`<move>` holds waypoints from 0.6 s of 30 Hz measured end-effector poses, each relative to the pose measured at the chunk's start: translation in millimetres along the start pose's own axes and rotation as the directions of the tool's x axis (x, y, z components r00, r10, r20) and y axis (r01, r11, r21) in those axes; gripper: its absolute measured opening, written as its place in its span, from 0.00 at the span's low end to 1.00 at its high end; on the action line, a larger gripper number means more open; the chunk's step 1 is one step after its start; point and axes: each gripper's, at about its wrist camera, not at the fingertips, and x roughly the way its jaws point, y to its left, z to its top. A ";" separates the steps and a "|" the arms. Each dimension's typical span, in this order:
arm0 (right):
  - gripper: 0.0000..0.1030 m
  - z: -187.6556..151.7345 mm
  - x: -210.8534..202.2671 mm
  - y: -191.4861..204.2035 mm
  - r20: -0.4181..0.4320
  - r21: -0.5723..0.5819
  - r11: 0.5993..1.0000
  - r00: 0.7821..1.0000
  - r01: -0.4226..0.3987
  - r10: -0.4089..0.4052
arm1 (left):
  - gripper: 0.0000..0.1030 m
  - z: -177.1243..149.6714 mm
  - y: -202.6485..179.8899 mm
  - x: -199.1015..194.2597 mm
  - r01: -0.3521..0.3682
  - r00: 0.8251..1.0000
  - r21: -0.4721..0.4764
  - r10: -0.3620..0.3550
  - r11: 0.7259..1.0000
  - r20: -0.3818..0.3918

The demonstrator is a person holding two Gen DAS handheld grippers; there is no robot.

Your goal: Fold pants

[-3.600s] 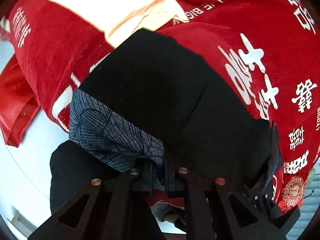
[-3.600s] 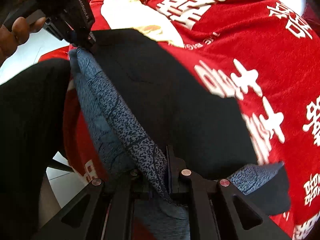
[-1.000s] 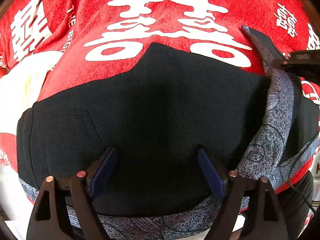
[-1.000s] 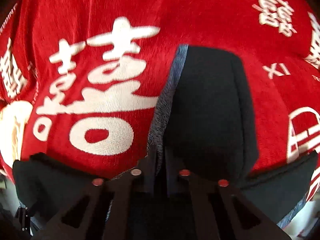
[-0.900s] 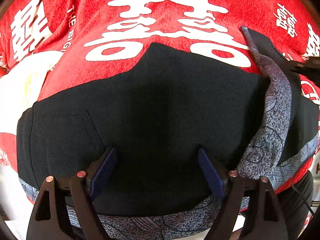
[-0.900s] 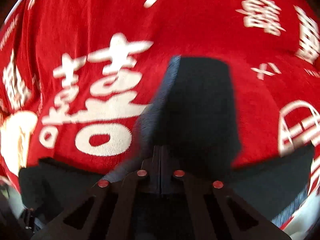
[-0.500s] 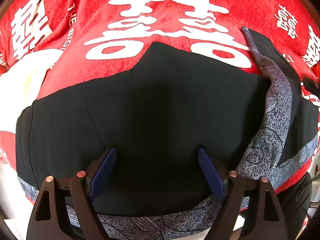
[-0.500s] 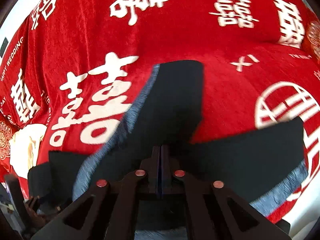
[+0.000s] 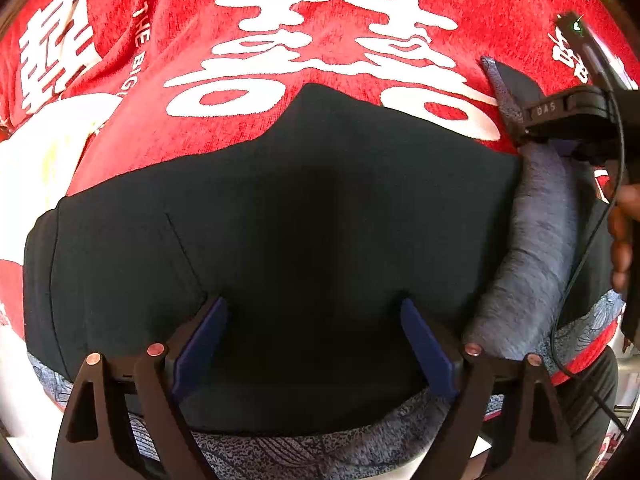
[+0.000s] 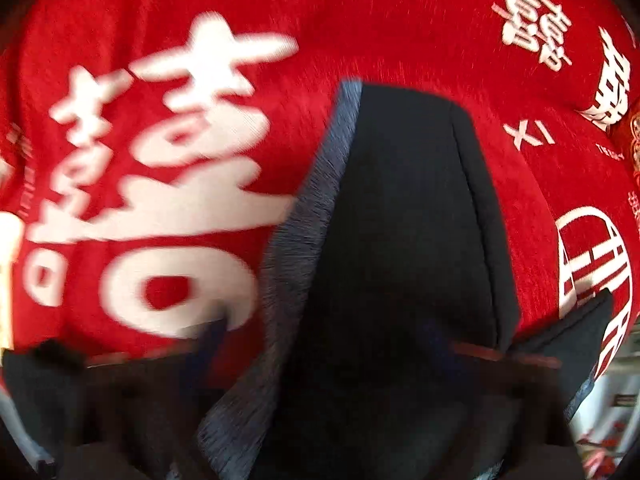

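The pants (image 9: 304, 216) are black with a grey patterned lining and lie on a red cloth (image 9: 320, 12) with white characters. My left gripper (image 9: 314, 312) is open, its blue pads apart over the black fabric. In the left wrist view the right gripper (image 9: 532, 132) is at the upper right, at the grey edge of a raised pant leg (image 9: 532, 240). The right wrist view is blurred; it shows a black leg panel (image 10: 404, 208) with a grey edge and its fingers spread wide.
A pale cream patch (image 9: 36, 160) lies on the red cloth at the left. The person's hand (image 9: 620, 236) and a cable show at the right edge. The red cloth's edge runs along the bottom of the view.
The right gripper swung back toward the pants and its jaws, shut half a second ago, now look spread apart. The left gripper stayed open and still.
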 end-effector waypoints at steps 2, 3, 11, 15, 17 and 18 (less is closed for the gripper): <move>0.16 1.1 -8.6 -17.4 0.011 0.046 0.997 0.998 -0.063 0.062 | 0.88 0.1 1.6 -0.2 0.010 1.000 -0.004 -0.010 1.000 0.001; 0.16 0.4 -15.7 -27.0 0.027 0.068 0.993 0.995 -0.097 0.096 | 0.88 0.2 1.5 -0.1 0.010 1.000 -0.004 -0.010 1.000 0.002; 0.15 -92.3 -102.3 -116.1 0.370 0.275 0.904 0.904 -0.328 0.215 | 0.88 -3.7 -4.6 -7.0 0.073 0.997 -0.003 -0.073 0.997 -0.011; 0.17 -164.1 -109.4 -147.1 0.409 0.329 0.866 0.883 -0.377 0.229 | 0.88 -5.2 -28.7 -7.9 0.055 0.998 0.044 -0.054 0.997 -0.018; 0.48 -179.6 -94.6 -158.8 0.363 0.343 0.862 0.899 -0.373 0.245 | 0.88 -5.5 -43.6 -9.4 0.059 0.998 0.076 -0.058 0.995 -0.020; 0.55 -184.2 -91.3 -165.0 0.355 0.355 0.861 0.904 -0.365 0.237 | 0.88 -5.8 -51.6 -10.7 0.078 0.997 0.090 -0.076 0.993 -0.028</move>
